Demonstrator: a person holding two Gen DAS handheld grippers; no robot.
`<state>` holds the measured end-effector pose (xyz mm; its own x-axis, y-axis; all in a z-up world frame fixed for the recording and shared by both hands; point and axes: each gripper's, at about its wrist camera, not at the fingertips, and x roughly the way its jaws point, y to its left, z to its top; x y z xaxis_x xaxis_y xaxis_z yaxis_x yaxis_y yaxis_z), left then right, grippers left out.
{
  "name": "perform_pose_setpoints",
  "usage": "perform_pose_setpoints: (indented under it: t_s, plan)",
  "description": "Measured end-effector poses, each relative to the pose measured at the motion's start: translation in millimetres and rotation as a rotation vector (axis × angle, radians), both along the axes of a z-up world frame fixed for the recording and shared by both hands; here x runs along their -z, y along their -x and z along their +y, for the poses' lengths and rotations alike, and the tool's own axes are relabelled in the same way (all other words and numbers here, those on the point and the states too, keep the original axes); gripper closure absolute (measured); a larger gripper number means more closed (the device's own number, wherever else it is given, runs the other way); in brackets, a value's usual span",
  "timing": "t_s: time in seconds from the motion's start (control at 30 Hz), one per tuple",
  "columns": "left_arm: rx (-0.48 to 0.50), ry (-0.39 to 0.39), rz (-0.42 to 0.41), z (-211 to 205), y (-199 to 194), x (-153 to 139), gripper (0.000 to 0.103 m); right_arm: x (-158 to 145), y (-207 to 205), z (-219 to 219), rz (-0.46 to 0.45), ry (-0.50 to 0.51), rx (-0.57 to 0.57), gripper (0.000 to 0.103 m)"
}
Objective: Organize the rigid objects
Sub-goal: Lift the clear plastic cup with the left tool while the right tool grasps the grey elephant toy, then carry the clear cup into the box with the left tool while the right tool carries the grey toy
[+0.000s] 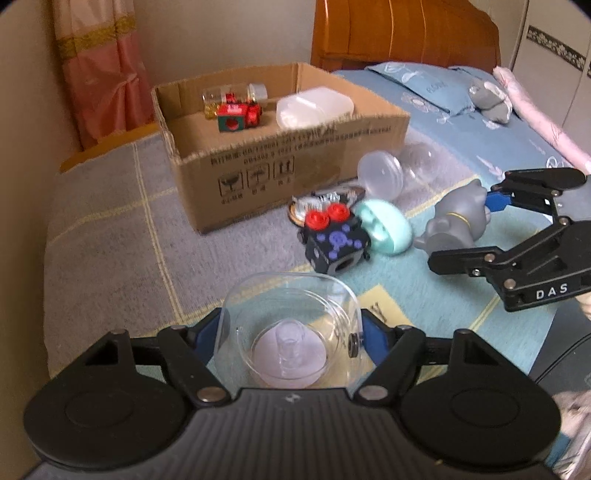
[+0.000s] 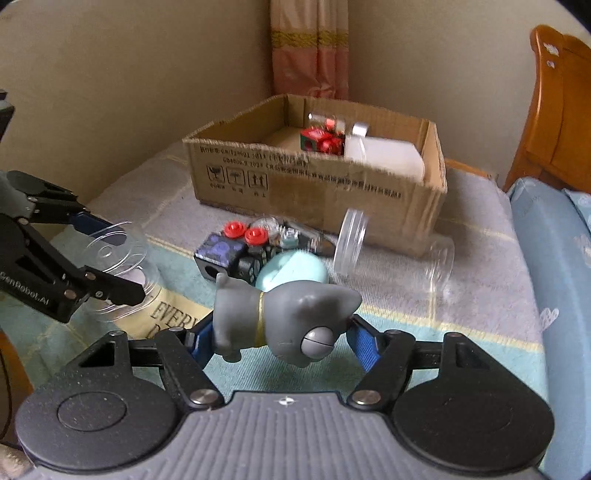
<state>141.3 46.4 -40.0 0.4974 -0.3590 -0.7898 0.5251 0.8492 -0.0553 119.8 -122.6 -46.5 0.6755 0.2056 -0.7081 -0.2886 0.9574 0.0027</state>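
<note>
The left hand-held gripper [image 1: 291, 332] is partly closed around a clear plastic dome container [image 1: 291, 328], its blue pads pressing on either side wall; a pale disc with a small knob sits inside the container. The right hand-held gripper [image 2: 280, 336] pinches a grey rubber animal figure [image 2: 284, 321] with a yellow band round its neck, one pad against its body end and the other against its head.

Beyond both sets of fingers, on the bed's grey checked blanket [image 1: 110, 236], lies a cluster of toys: a black cube with purple markings and two red knobs [image 1: 334, 243], a mint-green capsule half [image 1: 384, 227] just beside it, and further on a clear round capsule [image 1: 382, 175]. Farthest stands an open cardboard box [image 1: 288, 166] holding a red and green toy [image 1: 236, 116], a clear jar and a white plastic tub [image 1: 314, 107].

The left wrist view shows the right hand-held gripper from the side, off to its right, with the grey figure at its tips, and the blue pillow [image 1: 436, 88] and wooden headboard [image 1: 402, 33] behind. The right wrist view shows the left hand-held gripper at its left with the clear container in its fingers, lettering on the bedding below, and a pink curtain [image 2: 310, 48] in the corner past the box.
</note>
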Motion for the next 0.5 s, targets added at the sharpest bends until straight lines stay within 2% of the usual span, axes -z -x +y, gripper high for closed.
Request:
perform_pose_setpoints:
  t_s: [0.13,0.5]
  plan:
    - [-0.032,-0.005,0.021,-2,-9,-13,0.028,-18,-3,-2,-0.038,0.005,-0.036,0.027]
    - [-0.041,0.014,-0.082,-17,-46,-70,0.028,-55,-29,-7,-0.119,-0.012,-0.060,0.027]
